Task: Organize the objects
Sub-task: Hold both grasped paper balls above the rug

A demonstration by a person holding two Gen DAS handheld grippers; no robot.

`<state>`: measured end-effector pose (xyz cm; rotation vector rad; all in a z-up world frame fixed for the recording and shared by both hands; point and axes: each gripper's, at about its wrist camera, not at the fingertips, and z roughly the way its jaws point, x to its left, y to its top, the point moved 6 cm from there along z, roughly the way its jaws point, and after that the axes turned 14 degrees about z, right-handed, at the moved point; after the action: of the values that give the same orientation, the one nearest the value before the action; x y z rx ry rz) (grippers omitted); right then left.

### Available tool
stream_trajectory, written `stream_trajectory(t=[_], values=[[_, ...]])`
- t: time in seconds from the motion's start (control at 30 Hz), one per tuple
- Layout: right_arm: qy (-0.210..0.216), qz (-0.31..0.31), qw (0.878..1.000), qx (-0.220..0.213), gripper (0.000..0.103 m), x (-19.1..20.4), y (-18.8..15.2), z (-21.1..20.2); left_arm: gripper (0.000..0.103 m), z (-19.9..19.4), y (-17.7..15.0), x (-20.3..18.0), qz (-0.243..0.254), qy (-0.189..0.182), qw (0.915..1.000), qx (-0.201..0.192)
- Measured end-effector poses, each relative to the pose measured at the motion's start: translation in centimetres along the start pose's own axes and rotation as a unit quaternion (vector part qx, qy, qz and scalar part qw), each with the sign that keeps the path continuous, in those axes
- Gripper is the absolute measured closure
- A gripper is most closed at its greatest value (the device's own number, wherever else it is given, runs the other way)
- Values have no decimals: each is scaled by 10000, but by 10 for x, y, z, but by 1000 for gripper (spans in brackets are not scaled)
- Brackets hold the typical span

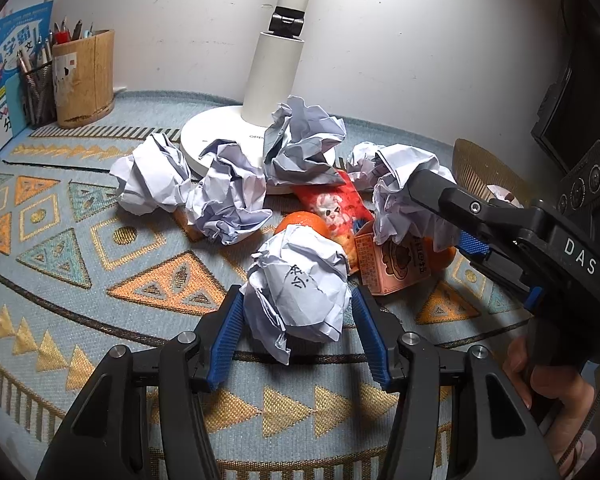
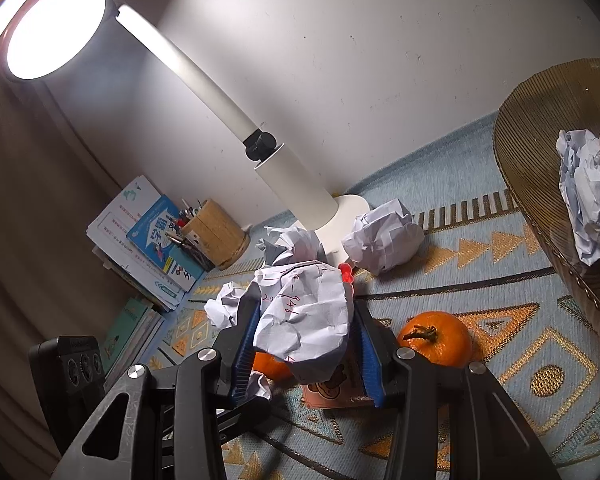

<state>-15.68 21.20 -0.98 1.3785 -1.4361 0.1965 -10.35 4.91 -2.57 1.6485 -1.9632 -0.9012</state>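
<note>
Between left hand-held gripper (image 1: pixel 298 312) pads – paper ball (image 1: pixel 300 280).

"DAS" on right gripper (image 1: pixel 432 216) body. "OPP…" partly hidden on lamp base (image 1: pixel 216 136). "学霸" on blue book (image 1: pixel 16 68) cover. Handwritten digits on crumpled paper (image 2: pixel 304 312), unclear.

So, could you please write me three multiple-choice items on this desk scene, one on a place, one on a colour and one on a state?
1. Where does the wooden pen holder stand?
A. Beside the books by the wall
B. In the basket
C. On the lamp base

2. What colour are the gripper pads?
A. Red
B. Blue
C. Green

3. What is the right gripper doing?
A. Hanging open and empty
B. Gripping an orange
C. Clamping a paper ball

Answers:
1 A, it stands next to the books.
2 B, the ribbed pads are blue.
3 C, both pads press the crumpled paper.
</note>
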Motion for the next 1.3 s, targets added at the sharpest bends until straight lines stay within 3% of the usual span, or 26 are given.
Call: stream_trajectory(t=[1.3], values=[[-7, 91, 10000, 39, 59, 1, -5, 0, 51, 3, -2, 4, -95, 2, 9999, 42]])
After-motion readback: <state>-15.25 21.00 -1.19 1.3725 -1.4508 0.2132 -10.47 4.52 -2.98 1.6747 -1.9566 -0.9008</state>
